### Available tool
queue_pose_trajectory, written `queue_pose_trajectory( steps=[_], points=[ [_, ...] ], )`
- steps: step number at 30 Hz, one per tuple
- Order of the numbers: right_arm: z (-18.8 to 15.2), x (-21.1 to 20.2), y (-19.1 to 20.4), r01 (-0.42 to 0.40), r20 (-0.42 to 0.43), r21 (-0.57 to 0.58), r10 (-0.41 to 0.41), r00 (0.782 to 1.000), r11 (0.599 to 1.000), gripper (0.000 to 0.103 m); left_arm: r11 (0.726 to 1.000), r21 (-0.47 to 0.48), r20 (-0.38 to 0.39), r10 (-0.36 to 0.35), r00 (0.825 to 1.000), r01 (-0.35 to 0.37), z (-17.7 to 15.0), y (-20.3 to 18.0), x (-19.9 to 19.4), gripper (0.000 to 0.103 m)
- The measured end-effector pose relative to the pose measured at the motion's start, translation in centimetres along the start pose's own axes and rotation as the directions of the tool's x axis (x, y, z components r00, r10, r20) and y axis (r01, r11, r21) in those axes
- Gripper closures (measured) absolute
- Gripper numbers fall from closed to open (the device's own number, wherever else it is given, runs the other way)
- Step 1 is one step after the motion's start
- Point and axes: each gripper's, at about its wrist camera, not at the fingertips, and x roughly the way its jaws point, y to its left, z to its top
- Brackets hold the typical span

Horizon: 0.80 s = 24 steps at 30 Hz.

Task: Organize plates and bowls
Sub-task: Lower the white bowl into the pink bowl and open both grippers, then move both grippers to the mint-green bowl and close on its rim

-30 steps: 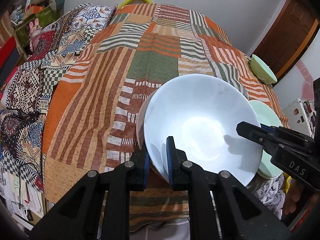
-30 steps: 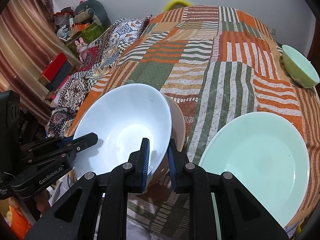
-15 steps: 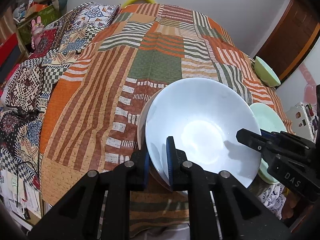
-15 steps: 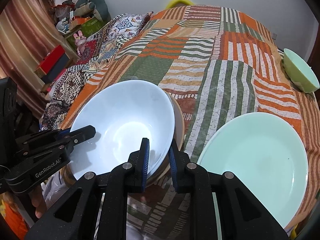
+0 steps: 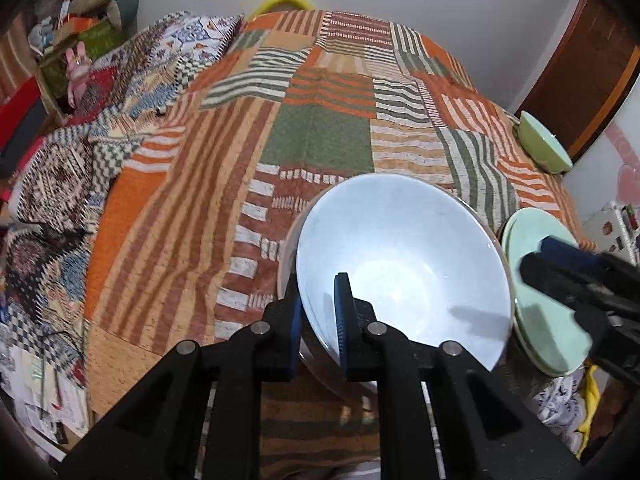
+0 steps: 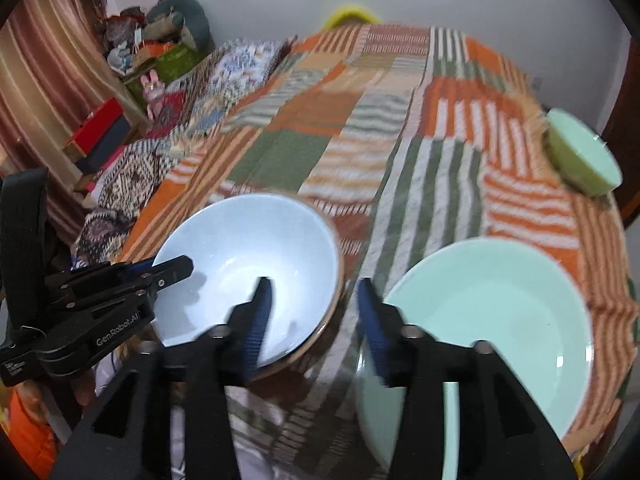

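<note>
A pale blue bowl (image 5: 404,264) (image 6: 248,268) sits nested in a tan bowl (image 6: 334,304) near the bed's front edge. My left gripper (image 5: 319,316) is shut on the blue bowl's near rim. My right gripper (image 6: 312,316) is open, one finger over the blue bowl's right rim, the other by the mint green plate (image 6: 492,312). The plate also shows in the left wrist view (image 5: 548,324), partly behind the right gripper (image 5: 560,268). A small green bowl (image 6: 584,160) (image 5: 544,144) rests at the bed's far right edge.
The bed is covered by a striped patchwork quilt (image 5: 320,120). Patterned pillows and blankets (image 5: 80,140) lie along the left side. A shelf with toys (image 6: 160,52) and a red box (image 6: 100,120) stand at far left. A wooden door (image 5: 588,64) is at right.
My right gripper has opened and let go of the blue bowl's rim, pulling back slightly. The blue bowl has settled lower into the tan bowl. My left gripper still holds it.
</note>
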Motion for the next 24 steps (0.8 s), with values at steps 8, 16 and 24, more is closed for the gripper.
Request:
queue_pose_trajectory(
  steps=[8,16,24],
  points=[
    [0.2,-1.1,-1.3,-0.017,0.019,0.041,0.016,1.0,0.999,0.055,1.0,0.021,-0.038,-0.002,0.999,0.003,0.1,-0.6,-0.5,0.079],
    [0.3,-2.9,-3.2,-0.016,0.057,0.079,0.011,0.998,0.997,0.055,1.0,0.006,-0.007,0.009,1.0,-0.009,0.8,-1.1,-2.4,0.063],
    [0.5,-5.9,-7.9,0.018,0.127,0.165,-0.039,0.991,0.986,0.055,0.997,0.081,0.177,-0.007,0.984,-0.007,3.6,-4.1,-7.8,0.044]
  ],
)
